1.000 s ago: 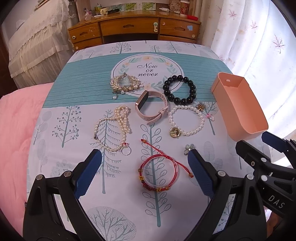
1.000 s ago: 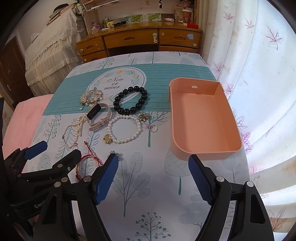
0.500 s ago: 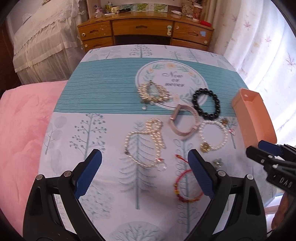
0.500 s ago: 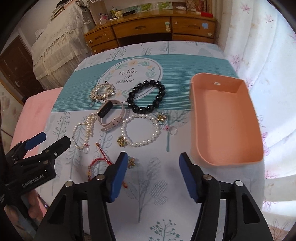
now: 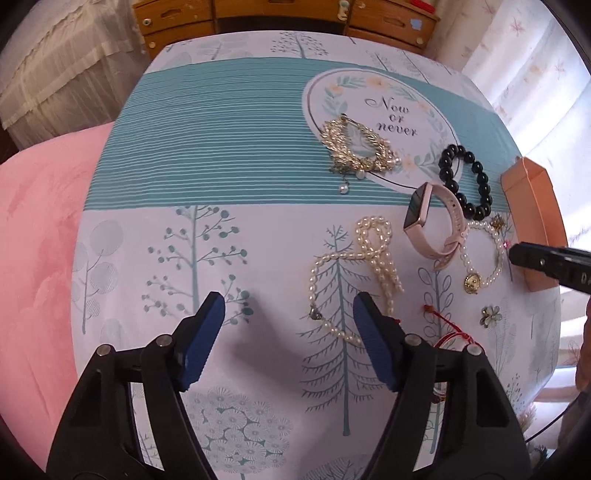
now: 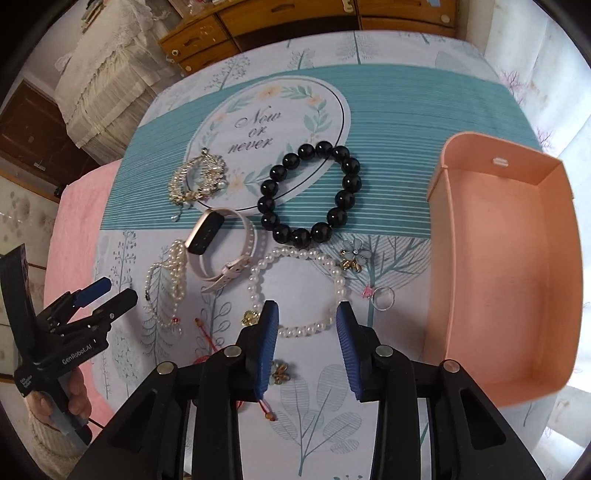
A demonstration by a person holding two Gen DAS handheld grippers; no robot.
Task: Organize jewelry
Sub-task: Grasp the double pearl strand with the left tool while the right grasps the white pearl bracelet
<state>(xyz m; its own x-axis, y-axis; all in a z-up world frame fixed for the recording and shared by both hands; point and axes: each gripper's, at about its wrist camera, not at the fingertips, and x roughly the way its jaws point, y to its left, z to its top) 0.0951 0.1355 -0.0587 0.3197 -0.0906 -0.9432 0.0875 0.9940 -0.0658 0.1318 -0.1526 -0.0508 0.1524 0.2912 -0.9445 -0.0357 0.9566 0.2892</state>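
Jewelry lies on a printed tablecloth. In the right wrist view my right gripper [image 6: 306, 314] is open and empty, its tips over the near edge of a white pearl bracelet [image 6: 295, 288]. Beyond lie a black bead bracelet [image 6: 310, 195], a pink smart band [image 6: 221, 247], a gold chain bracelet [image 6: 197, 181], a pearl necklace [image 6: 170, 284], flower brooches [image 6: 352, 254], a ring [image 6: 382, 297]. An empty peach tray [image 6: 509, 266] stands right. My left gripper [image 5: 288, 317] is open and empty, left of the pearl necklace [image 5: 365, 266].
A red cord bracelet [image 5: 443, 328] lies partly under the gripper bodies. A small flower brooch [image 6: 280, 373] sits by my right gripper's left finger. A pink cushion [image 5: 37, 258] borders the table's left edge. A wooden dresser [image 6: 295, 22] stands beyond the table.
My left gripper moved left, away from the red cord bracelet. My right gripper moved forward over the white pearl bracelet and its jaws narrowed.
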